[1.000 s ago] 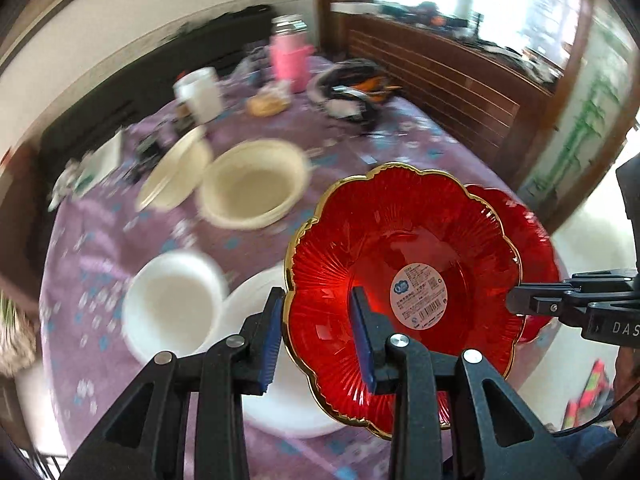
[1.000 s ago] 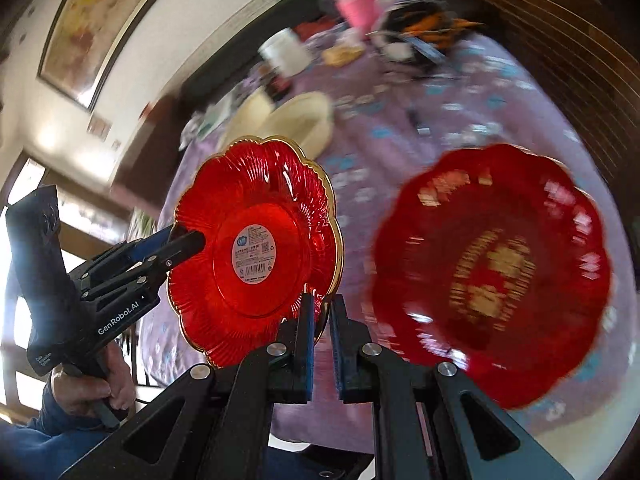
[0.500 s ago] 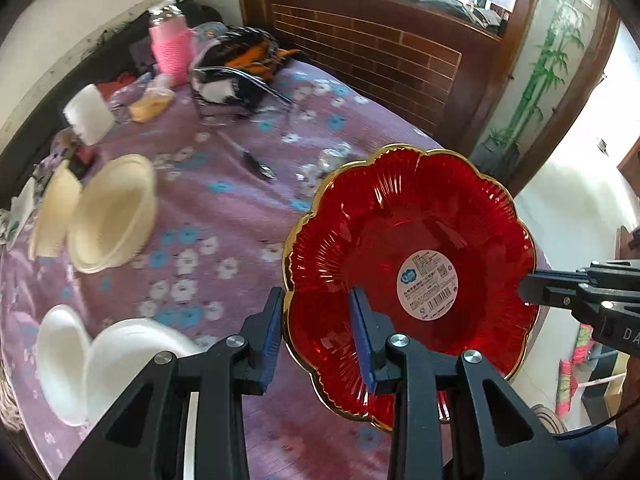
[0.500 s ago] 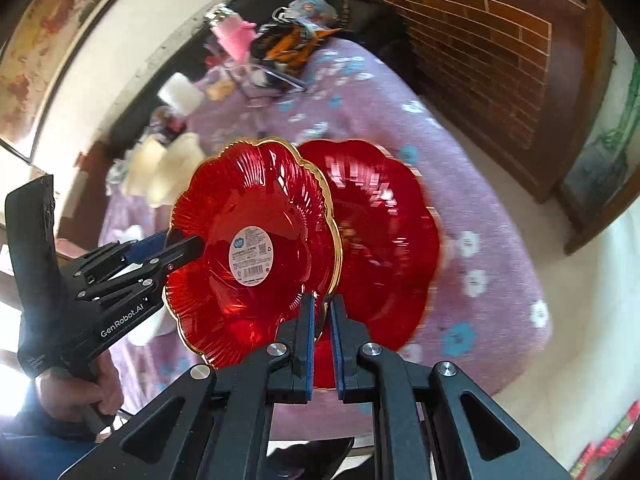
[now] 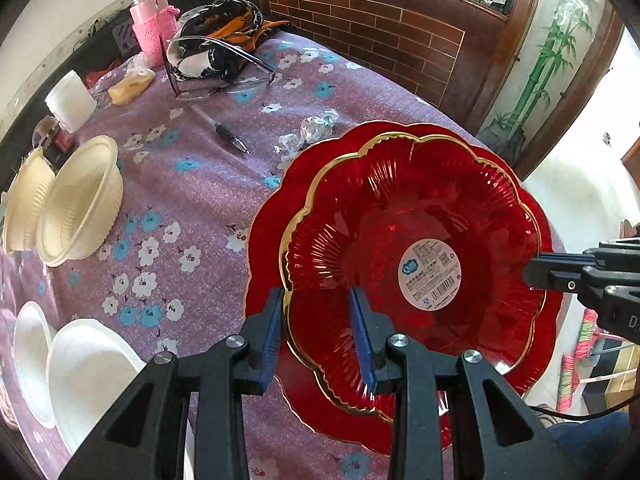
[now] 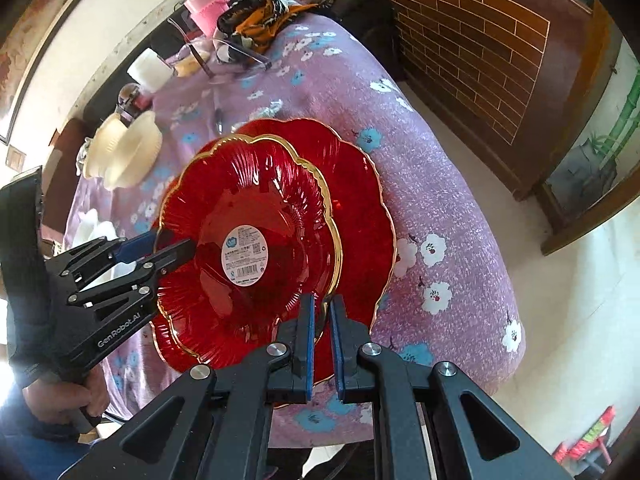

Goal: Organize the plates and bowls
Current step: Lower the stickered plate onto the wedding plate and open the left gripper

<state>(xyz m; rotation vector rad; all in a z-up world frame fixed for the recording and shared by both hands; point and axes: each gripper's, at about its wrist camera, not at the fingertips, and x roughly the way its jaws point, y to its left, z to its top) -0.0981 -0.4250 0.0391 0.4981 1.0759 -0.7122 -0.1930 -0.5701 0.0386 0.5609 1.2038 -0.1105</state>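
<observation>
Gold-rimmed plate [image 5: 412, 248] is held from opposite rims: left gripper [image 5: 318, 340] clamped on near-left edge, right gripper [image 6: 322, 336] pinched shut on its edge. It is carried tilted, directly over lower red plate [image 5: 272, 216] lying on table [image 5: 192, 184], roughly concentric.

A lived-in home dining room is showing here: a purple flowered tablecloth [image 5: 208, 200] is covering a table cluttered with eyeglasses [image 5: 216, 68], a pen [image 5: 224, 132] and a pink bottle [image 5: 150, 20], while a framed painting [image 6: 32, 28] is hanging on the wall
</observation>
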